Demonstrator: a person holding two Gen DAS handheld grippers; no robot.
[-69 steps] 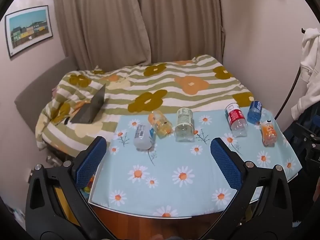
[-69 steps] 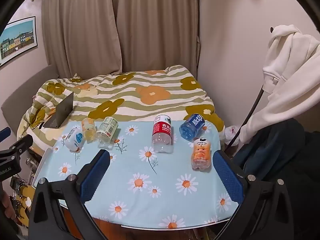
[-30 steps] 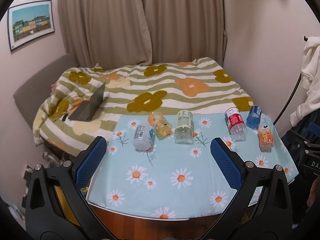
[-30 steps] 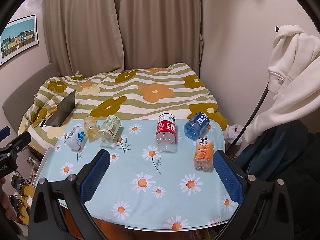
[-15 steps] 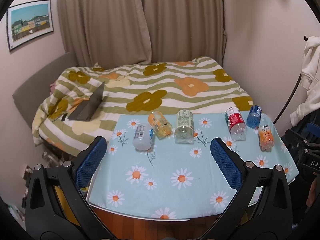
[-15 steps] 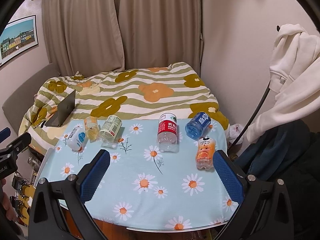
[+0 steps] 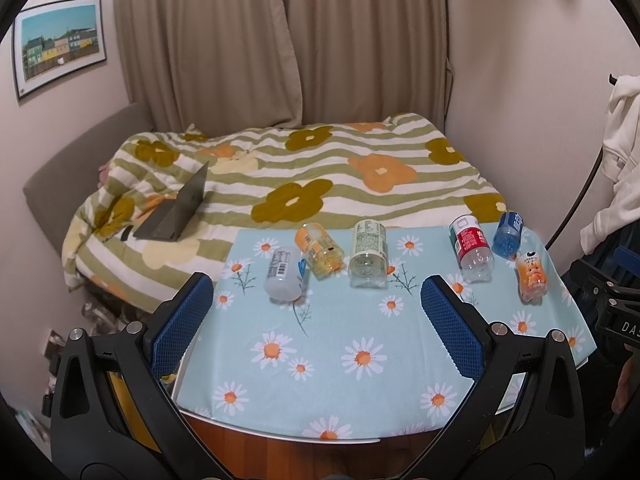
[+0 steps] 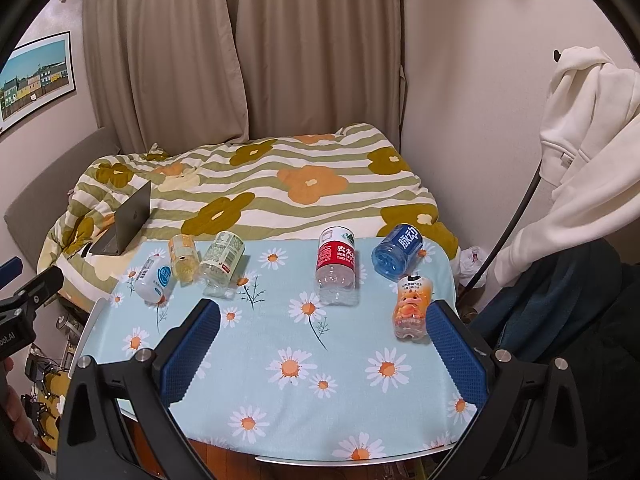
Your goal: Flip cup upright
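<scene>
Both pairs of tongs are released, their blue ribbed pads spread wide and holding nothing, hovering above the near edge of the surface, which wears a pale blue cloth printed with daisies.

Ahead of the left tongs, three cut-off plastic bottle cups lie on their sides in a close group: a frosted white cup with a barcode label ahead and slightly left, a clear cup with an orange label and yellowish base just beside it, and a clear cup with a pale green label nearly straight ahead.

Ahead of the right tongs, three more lie tipped over: a clear cup with a red label straight ahead, a blue translucent cup further and to the right, and a small orange cartoon-printed cup lying just beside the right-hand pad.

Beyond the surface is a bed with a green-striped flowered quilt, an open grey laptop resting on its left side.
</scene>
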